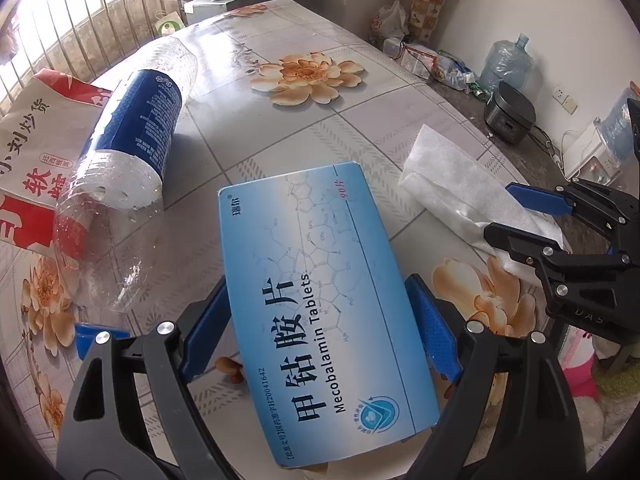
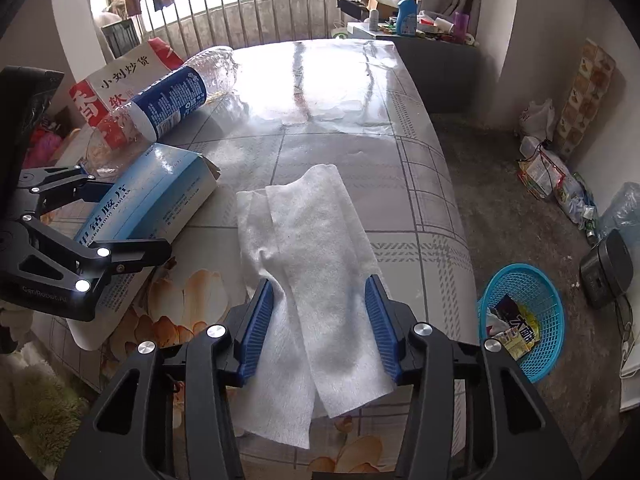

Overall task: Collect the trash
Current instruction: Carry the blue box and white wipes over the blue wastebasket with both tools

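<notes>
A blue Mecobalamin tablet box lies on the table between the open fingers of my left gripper; the pads stand beside its long sides with small gaps. It also shows in the right wrist view. A white tissue lies flat between the open fingers of my right gripper, which shows in the left wrist view over the tissue. An empty plastic bottle lies on a red-and-white snack bag at the left.
A blue plastic basket holding wrappers stands on the floor right of the table. A rice cooker, a water jug and bags sit along the wall. A cluttered cabinet stands past the table's far end.
</notes>
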The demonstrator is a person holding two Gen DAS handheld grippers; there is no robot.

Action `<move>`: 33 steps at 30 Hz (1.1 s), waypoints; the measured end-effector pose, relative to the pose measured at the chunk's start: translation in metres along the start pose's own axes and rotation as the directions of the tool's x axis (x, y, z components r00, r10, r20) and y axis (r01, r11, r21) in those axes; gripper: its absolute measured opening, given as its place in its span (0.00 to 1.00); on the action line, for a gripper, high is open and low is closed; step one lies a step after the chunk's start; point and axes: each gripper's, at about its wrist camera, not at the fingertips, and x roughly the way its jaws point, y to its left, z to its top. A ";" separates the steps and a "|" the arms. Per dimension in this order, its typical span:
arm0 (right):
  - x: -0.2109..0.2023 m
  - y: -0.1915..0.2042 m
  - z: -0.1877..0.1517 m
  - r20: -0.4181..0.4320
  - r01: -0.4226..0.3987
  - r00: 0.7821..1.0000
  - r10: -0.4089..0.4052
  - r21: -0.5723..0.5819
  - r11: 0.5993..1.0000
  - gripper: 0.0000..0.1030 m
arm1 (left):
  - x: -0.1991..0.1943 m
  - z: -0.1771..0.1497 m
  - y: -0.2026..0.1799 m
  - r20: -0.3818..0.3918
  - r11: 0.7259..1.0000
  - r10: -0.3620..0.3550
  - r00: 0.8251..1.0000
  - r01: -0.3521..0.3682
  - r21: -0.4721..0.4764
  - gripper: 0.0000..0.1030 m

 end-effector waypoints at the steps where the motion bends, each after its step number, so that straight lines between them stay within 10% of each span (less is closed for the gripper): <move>1: -0.001 -0.003 0.000 0.004 0.005 1.000 -0.005 0.013 1.000 0.33 | 0.001 0.001 -0.001 0.001 1.000 0.003 1.000 -0.003 0.000 0.79; 9: -0.002 -0.027 -0.002 0.024 -0.030 0.999 0.026 0.150 0.988 0.09 | 0.002 0.003 -0.010 0.027 0.999 0.029 0.999 -0.030 0.030 0.70; 33: -0.029 -0.049 0.001 0.141 -0.141 0.985 0.102 0.296 0.945 0.05 | -0.049 0.011 -0.014 0.162 0.999 -0.038 0.986 0.035 0.022 0.69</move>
